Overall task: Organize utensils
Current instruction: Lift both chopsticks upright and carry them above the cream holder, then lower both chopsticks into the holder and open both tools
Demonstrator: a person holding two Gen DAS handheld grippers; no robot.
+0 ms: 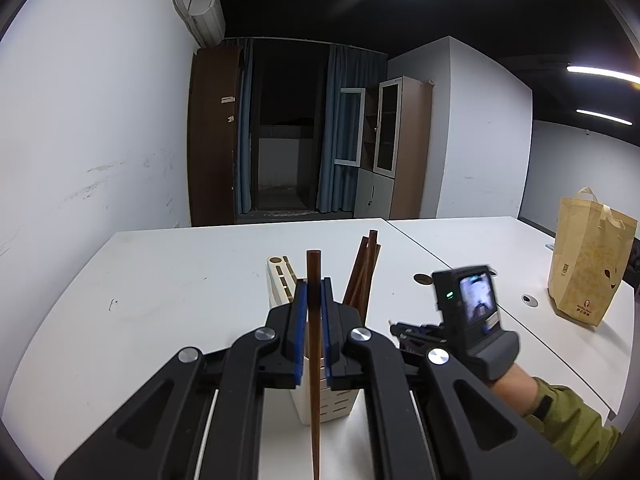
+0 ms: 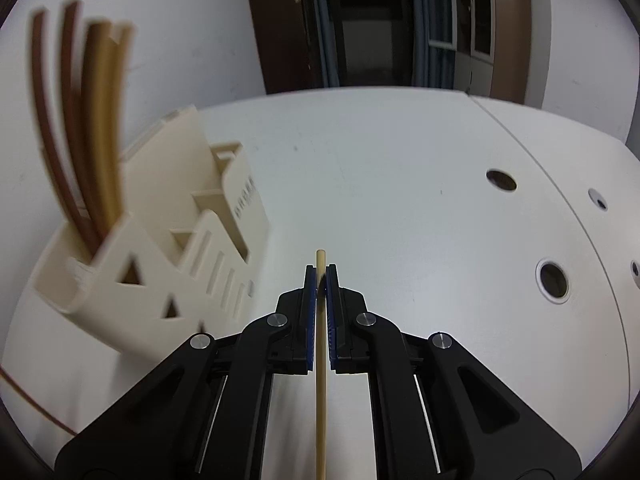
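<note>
My left gripper (image 1: 314,286) is shut on a dark brown chopstick (image 1: 314,344) that stands upright between the blue pads. Just behind it sits the cream utensil holder (image 1: 280,280), with several brown chopsticks (image 1: 365,270) leaning in it. My right gripper (image 2: 320,274) is shut on a pale bamboo chopstick (image 2: 321,380), lifted off the white table (image 2: 400,168). In the right wrist view the cream utensil holder (image 2: 160,256) lies to the left, with brown and tan chopsticks (image 2: 96,120) standing in its near compartment, blurred. The right hand's gripper body (image 1: 468,312) shows at the right of the left wrist view.
A yellow paper bag (image 1: 588,260) stands at the table's far right. Round cable holes (image 2: 553,280) dot the right side of the table, and a seam (image 2: 560,184) joins two tabletops. A thin brown chopstick (image 2: 36,408) lies at the lower left edge.
</note>
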